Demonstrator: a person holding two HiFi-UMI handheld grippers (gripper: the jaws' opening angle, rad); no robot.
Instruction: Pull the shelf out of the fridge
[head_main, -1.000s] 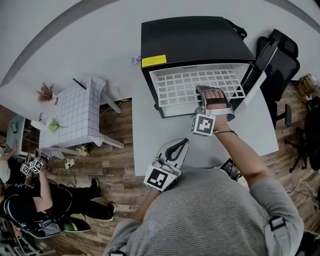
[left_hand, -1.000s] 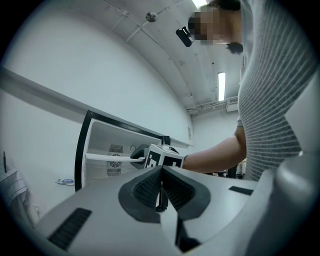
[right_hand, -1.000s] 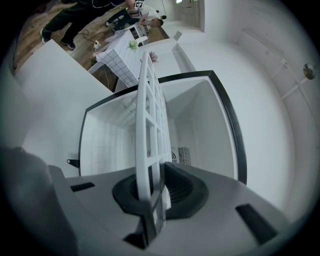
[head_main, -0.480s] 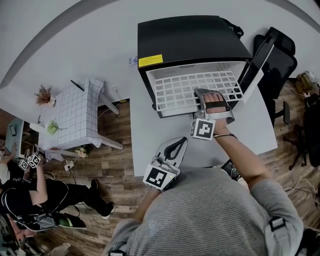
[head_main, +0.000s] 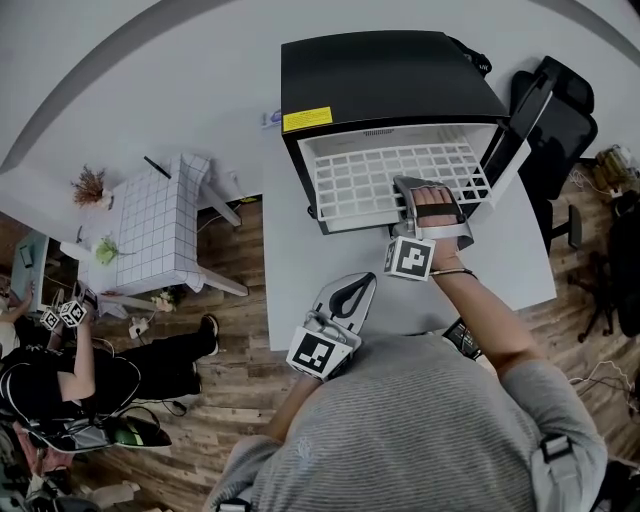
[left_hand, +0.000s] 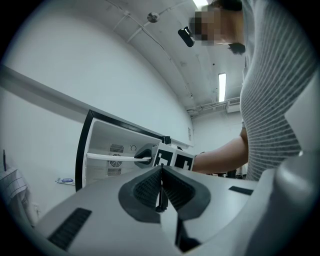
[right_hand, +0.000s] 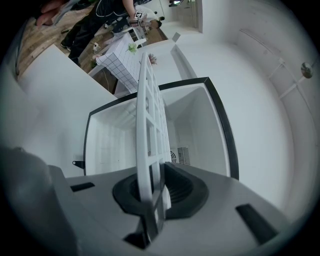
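A black mini fridge (head_main: 385, 80) stands open on the white table (head_main: 300, 260). Its white grid shelf (head_main: 385, 178) sticks partway out of the front. My right gripper (head_main: 418, 190) is shut on the shelf's front edge, right of its middle. In the right gripper view the shelf (right_hand: 150, 130) runs edge-on between the pads of the right gripper (right_hand: 152, 192) into the white interior. My left gripper (head_main: 357, 285) hangs shut and empty over the table's near edge. From the left gripper (left_hand: 161, 192) I see the fridge (left_hand: 100, 155), the shelf (left_hand: 110, 157) edge-on and the right gripper (left_hand: 150, 157).
The fridge door (head_main: 518, 135) stands open to the right, with a black office chair (head_main: 565, 110) behind it. A small table with a checked cloth (head_main: 150, 230) stands at the left. A person (head_main: 70, 385) with marker cubes sits on the wooden floor at far left.
The right gripper keeps its hold and the shelf stays about where it was. The left gripper has not moved. The person on the floor has stretched a leg out.
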